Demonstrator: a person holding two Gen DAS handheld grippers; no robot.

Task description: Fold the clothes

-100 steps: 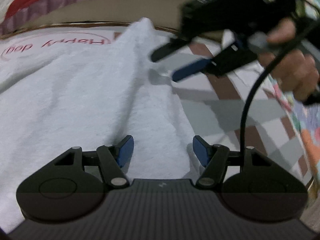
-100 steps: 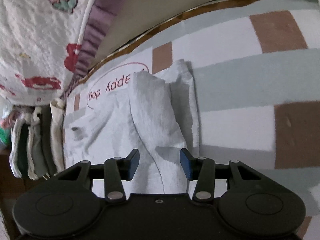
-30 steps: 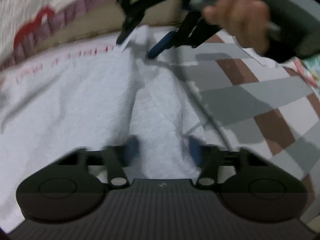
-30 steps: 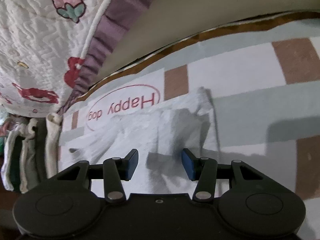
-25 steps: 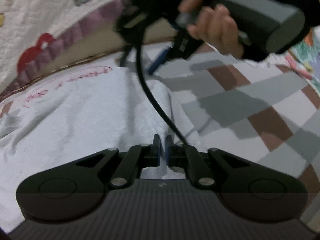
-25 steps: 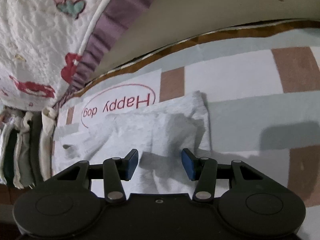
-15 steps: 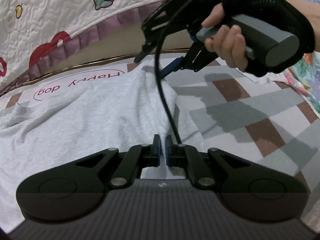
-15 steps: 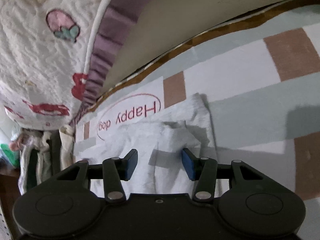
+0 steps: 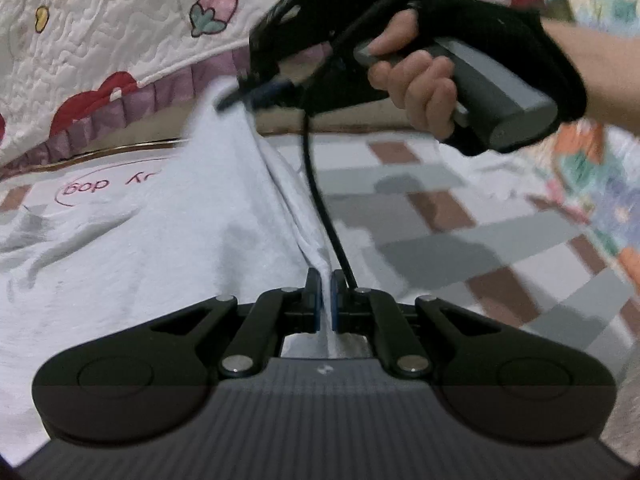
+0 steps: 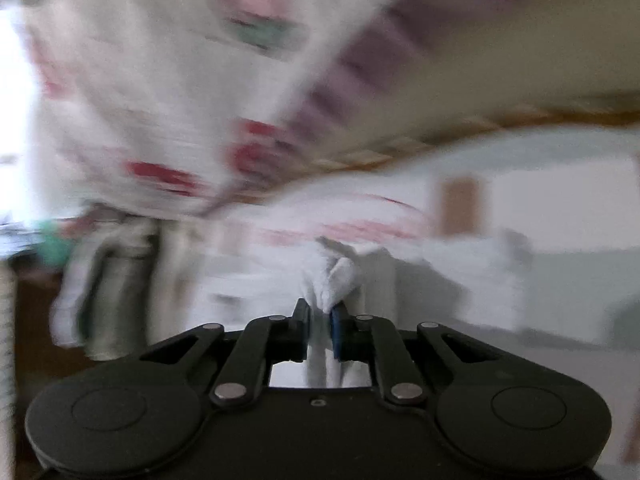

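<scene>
Both claws, left claw [image 9: 326,294] and right claw [image 10: 319,326], pinch white garment [image 9: 168,232].

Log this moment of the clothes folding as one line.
step: lifting edge for fold | left gripper: shut on white garment | right gripper: closing on bunched garment corner | surface: checked sheet

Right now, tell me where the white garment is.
The white garment lies on the checked sheet, its right edge pinched by the left hand-held gripper and right hand-held gripper.
</scene>
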